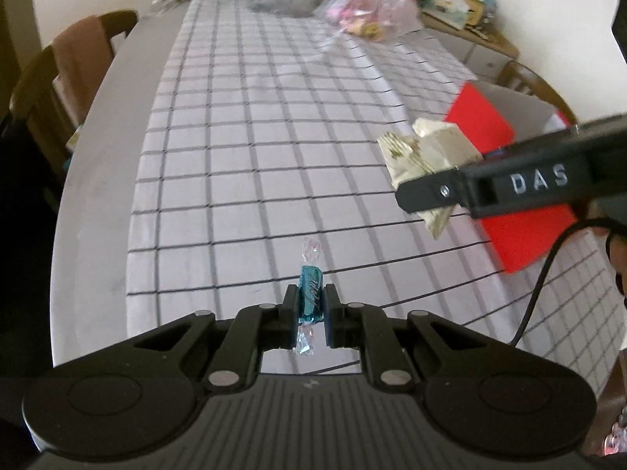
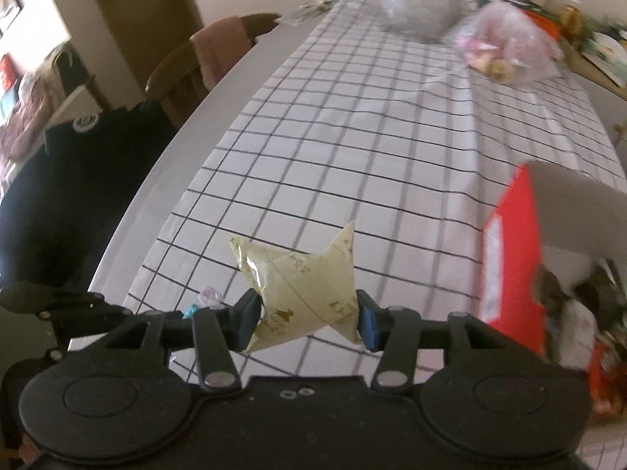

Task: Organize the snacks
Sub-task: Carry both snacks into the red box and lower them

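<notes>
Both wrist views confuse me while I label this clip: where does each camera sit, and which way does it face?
Left wrist: on the left tool, facing down the checked tablecloth; its fingers clamp a teal candy, and the right tool enters from the right.
Right wrist: on the right tool, facing likewise; it grips a cream packet.
Shared: tablecloth, red box, cream packet, teal candy, far plastic bags.

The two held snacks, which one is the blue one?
The small twist-wrapped candy between the left gripper fingers; the right gripper holds a larger cream packet.
</notes>
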Demonstrator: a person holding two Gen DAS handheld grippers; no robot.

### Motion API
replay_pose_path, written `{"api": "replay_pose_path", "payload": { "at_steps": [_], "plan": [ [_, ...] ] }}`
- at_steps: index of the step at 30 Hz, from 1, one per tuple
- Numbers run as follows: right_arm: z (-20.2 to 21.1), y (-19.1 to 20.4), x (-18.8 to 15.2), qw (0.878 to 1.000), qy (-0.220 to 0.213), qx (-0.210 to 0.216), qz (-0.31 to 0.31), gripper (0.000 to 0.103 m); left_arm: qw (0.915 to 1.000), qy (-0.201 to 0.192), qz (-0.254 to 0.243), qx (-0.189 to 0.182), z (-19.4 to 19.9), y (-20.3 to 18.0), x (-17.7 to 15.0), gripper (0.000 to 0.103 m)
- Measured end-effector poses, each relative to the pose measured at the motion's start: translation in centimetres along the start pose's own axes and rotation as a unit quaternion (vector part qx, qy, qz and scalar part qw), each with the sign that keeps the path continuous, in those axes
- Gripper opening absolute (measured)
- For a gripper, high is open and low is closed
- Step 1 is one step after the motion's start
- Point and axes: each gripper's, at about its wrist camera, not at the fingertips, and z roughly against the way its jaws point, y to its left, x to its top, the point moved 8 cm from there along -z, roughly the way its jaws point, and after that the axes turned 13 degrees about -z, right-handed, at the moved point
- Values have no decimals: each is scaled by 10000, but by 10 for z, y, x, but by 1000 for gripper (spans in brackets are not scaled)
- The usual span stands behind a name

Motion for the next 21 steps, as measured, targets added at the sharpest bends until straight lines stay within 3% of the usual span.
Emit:
{"api": "replay_pose_path", "payload": {
  "at_steps": [21],
  "plan": [
    [115,-146,-1,9884,-991,-396,-1078,50,9929,-588,-931,-447,23,-129,99,12]
  ]
}}
